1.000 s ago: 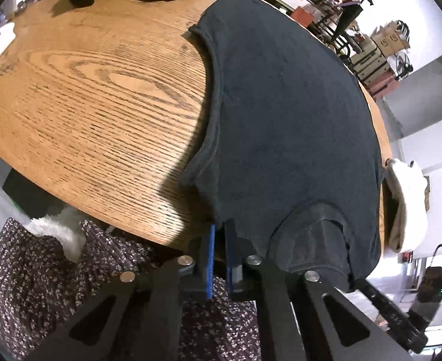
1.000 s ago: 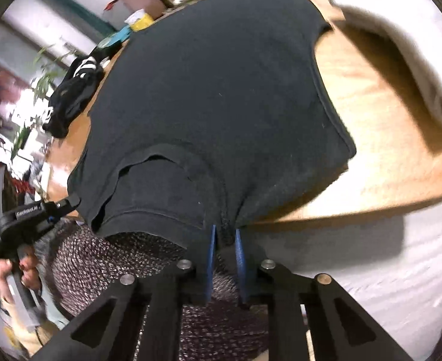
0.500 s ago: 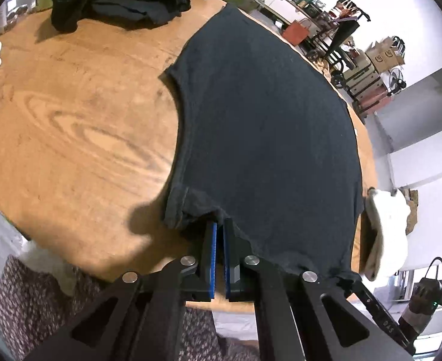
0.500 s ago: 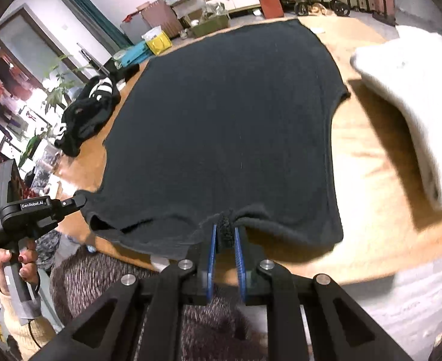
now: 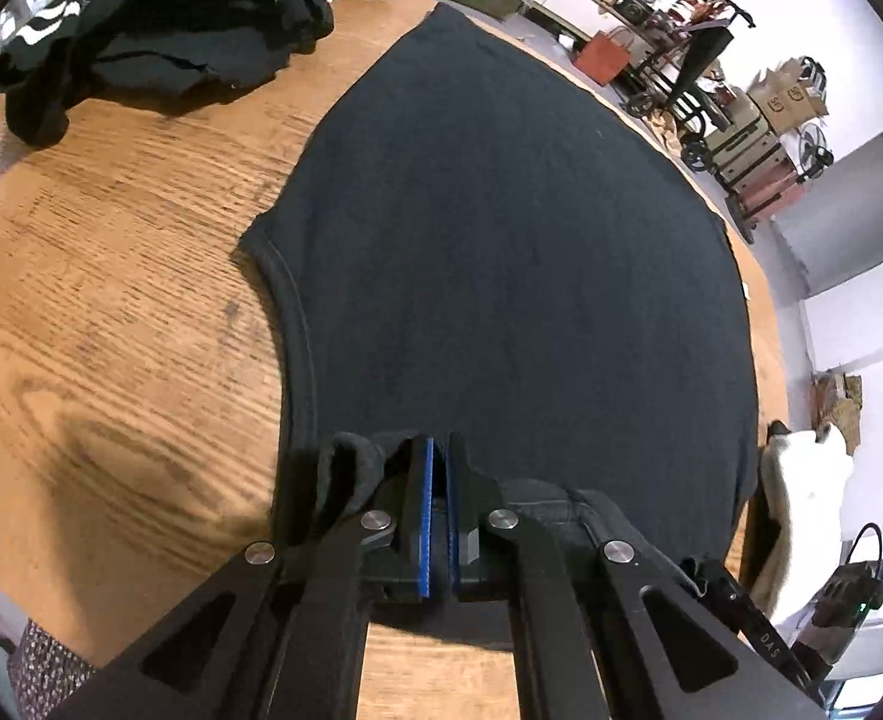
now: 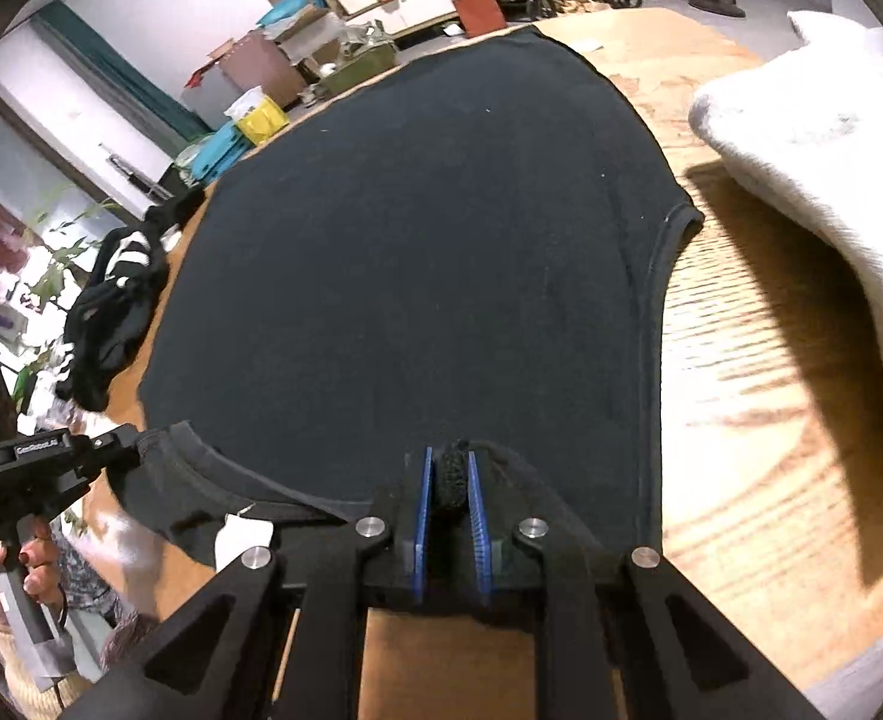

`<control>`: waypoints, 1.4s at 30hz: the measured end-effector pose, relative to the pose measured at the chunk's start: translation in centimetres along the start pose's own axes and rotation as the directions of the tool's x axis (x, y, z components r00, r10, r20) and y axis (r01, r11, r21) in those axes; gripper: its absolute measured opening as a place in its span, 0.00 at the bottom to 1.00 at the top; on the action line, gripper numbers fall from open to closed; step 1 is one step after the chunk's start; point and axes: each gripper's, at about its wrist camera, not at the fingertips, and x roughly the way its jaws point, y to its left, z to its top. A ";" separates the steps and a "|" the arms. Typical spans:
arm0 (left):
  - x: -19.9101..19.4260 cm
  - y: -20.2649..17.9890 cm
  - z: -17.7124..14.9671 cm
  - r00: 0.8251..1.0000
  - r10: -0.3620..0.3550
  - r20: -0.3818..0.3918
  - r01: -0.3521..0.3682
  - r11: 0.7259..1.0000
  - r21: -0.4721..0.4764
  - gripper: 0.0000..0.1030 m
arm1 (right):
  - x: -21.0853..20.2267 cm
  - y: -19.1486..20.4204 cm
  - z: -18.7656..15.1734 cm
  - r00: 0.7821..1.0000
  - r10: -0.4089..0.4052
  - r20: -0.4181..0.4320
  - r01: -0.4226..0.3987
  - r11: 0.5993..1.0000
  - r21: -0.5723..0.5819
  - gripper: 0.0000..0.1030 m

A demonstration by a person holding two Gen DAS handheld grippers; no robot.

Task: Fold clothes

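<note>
Nearest each lens, a tool pinches the near edge of the black shirt: the left tool point(image 5: 436, 516) has its blue pads nearly closed on the left shoulder, and the right tool point(image 6: 448, 516) grips a bunched wad of the right shoulder. Both stand equally close to the cloth. From them the black shirt point(image 5: 519, 252) runs straight away, flat on the wooden worktop point(image 5: 111, 312), its long axis pointing from collar to far hem, so any fold would carry forward along that line. A white tag point(image 6: 243, 537) sits by the collar, its print unreadable. The left handle seems to read "GenRobot.AI". Beyond lie a white garment point(image 6: 825, 138) and a striped pile point(image 5: 159, 18).
</note>
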 end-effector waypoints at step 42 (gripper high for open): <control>-2.1 -2.9 -5.8 0.993 0.109 0.054 -0.119 0.955 0.273 0.12 | -6.6 -2.5 -2.7 0.999 -0.046 0.028 0.048 0.993 -0.110 0.36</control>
